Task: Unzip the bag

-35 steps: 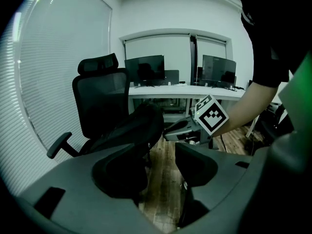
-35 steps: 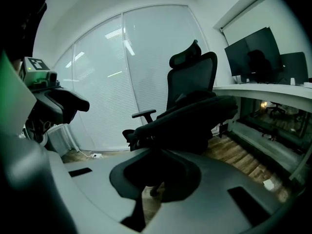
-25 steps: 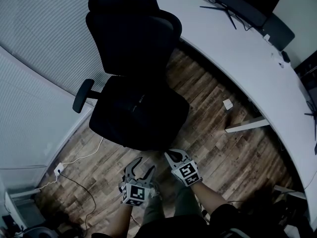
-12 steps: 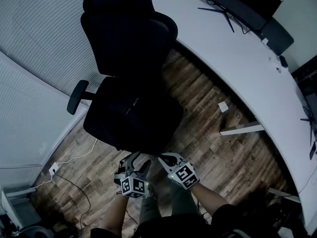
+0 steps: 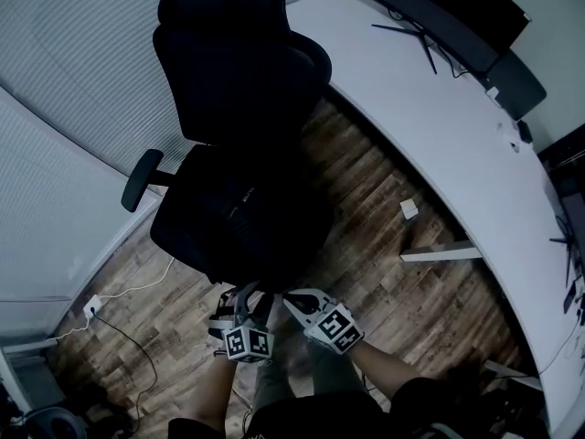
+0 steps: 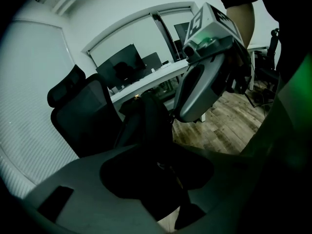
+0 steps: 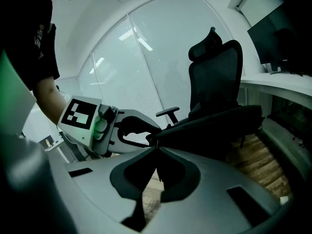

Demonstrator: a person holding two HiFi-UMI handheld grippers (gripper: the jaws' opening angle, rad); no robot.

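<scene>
The left gripper (image 5: 253, 297) and the right gripper (image 5: 291, 300) are pale grey shells with curved fingers. Behind the jaws of each sits a marker cube (image 7: 80, 113) of black-and-white squares, with a green light (image 7: 100, 126) beside it. The left jaws have just been closing, with the black bag (image 6: 146, 126) between them. The person wears a black short sleeve (image 7: 43, 38) and grey-green trousers (image 5: 274, 387).

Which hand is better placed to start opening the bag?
Right, probably: the right tongs are shut at the near edge of the bag; the left tongs have just been closing around its fabric.
</scene>
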